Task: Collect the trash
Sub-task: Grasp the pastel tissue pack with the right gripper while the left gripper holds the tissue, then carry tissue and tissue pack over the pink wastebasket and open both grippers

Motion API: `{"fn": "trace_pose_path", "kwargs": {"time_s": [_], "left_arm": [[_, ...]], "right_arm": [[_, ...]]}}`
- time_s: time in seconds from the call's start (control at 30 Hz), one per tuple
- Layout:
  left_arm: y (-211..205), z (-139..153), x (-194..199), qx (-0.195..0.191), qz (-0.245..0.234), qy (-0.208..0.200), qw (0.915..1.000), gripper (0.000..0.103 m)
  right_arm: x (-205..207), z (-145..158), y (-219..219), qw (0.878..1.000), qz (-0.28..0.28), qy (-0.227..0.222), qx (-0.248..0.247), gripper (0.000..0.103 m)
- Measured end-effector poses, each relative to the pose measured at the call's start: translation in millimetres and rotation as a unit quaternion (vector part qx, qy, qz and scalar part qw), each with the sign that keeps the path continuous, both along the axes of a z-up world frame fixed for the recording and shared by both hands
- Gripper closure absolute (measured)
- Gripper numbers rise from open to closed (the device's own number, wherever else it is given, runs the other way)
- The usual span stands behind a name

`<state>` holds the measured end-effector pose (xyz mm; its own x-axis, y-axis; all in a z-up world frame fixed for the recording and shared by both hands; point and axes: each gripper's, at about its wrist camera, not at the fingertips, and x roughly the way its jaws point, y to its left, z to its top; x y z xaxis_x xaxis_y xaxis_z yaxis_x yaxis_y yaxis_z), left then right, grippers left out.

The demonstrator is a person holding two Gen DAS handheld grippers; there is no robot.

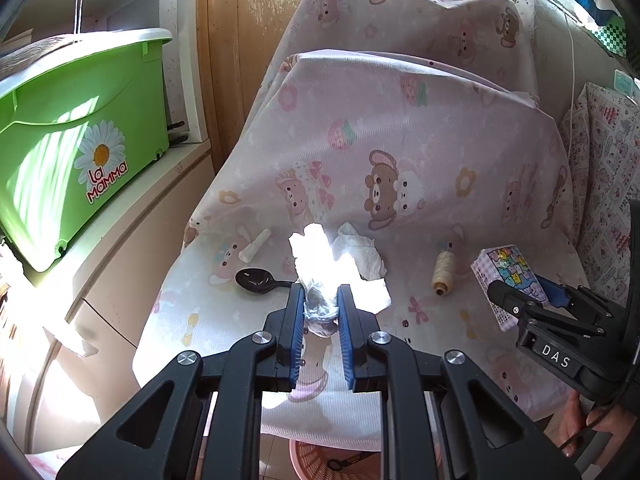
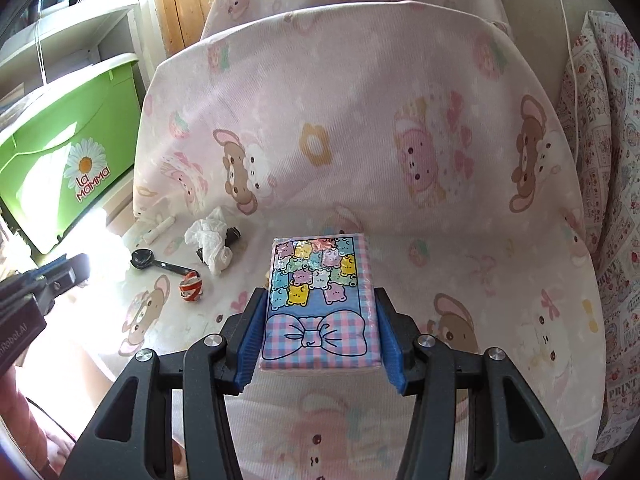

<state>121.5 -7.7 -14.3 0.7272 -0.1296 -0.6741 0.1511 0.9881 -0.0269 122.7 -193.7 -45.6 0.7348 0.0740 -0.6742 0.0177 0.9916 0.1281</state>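
Note:
My left gripper is shut on a crumpled white tissue, held above the chair seat. My right gripper is shut on a pastel tissue pack with bear prints; the pack also shows in the left wrist view. On the seat lie another crumpled tissue, a black plastic spoon, a small white roll, a red-and-white crumpled wrapper and a cream thread spool.
The chair is draped in pink bear-print fabric. A green "La Mamma" bin stands on a cabinet at left. A pink basket sits on the floor below the seat's front edge. Patterned cloth hangs at right.

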Motion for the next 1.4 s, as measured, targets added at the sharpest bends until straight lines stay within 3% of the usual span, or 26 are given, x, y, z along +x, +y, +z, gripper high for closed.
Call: {"fn": "trace_pose_path", "kwargs": {"time_s": [0.33,0.7,0.97,1.2,1.27,1.4], "left_arm": [[8.9,9.3,-24.5,-0.017,-0.018,0.006,0.9997,0.088],[16.7,-5.3,-51.4,-0.066,-0.042,0.063,0.9949,0.088],[15.0,-23.7,-65.4,-0.108,-0.090,0.135,0.9808,0.088],[24.2,-46.9,-66.3,-0.127,-0.074,0.196,0.9694,0.088],[22.9,-52.9,-65.8,-0.124,-0.078,0.214,0.9659,0.088],[15.1,-65.4,-68.2,-0.084,-0.070,0.230,0.9670,0.087]], "right_arm": [[-47.7,30.8,-2.1,0.999,0.016,-0.032,0.004,0.049],[-94.9,41.7,-1.0,0.998,0.027,-0.041,0.035,0.049],[-118.3,24.9,22.2,0.996,0.069,-0.010,0.056,0.049],[-125.2,3.1,39.6,0.988,0.125,0.041,0.075,0.049],[-126.0,-7.6,46.4,0.986,0.141,0.059,0.072,0.049],[-122.0,-33.0,57.4,0.984,0.144,0.098,0.041,0.049]]}}
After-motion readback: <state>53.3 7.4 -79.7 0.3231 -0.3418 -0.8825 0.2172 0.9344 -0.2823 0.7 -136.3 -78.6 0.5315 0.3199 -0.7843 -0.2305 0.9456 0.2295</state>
